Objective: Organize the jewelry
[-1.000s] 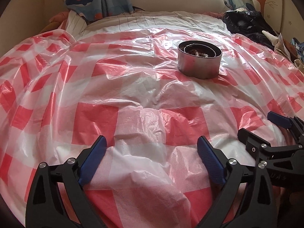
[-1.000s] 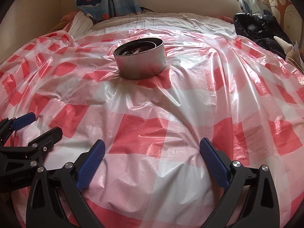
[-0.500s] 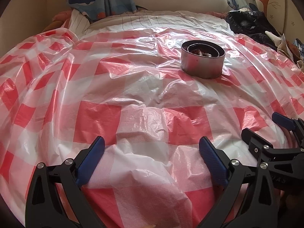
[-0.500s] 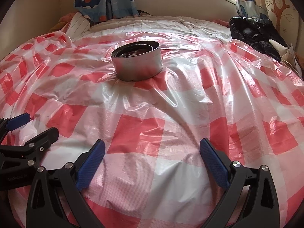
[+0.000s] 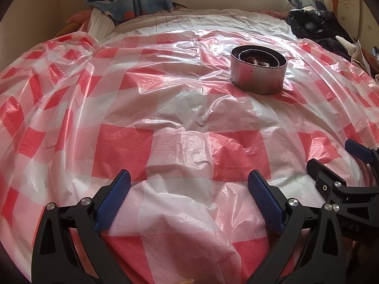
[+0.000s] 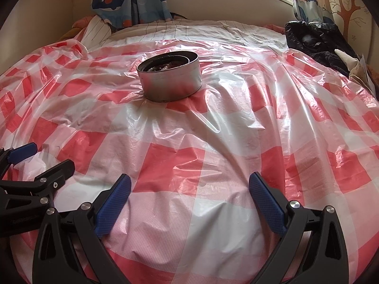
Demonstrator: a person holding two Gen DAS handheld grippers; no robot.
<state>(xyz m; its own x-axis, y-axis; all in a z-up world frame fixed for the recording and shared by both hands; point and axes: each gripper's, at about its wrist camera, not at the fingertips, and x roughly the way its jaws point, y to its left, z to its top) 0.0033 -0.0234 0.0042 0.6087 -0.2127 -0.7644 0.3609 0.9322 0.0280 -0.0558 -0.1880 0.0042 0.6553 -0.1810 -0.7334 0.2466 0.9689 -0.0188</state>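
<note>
A round metal tin stands on a red-and-white checked plastic sheet, at the upper right of the left wrist view. Beaded jewelry lies inside it. The same tin sits left of centre in the right wrist view, with beads showing over its rim. My left gripper is open and empty, low over the sheet and well short of the tin. My right gripper is open and empty too. Each gripper shows at the edge of the other's view: the right one, the left one.
The sheet covers a bed with striped bedding at the far end. A dark heap of clothes lies at the far right. Whale-print curtains and a wall close off the back.
Both grippers have drawn back and tilted slightly, so the tin sits a little farther off in each view. Their jaws stayed open. The tin has not moved.
</note>
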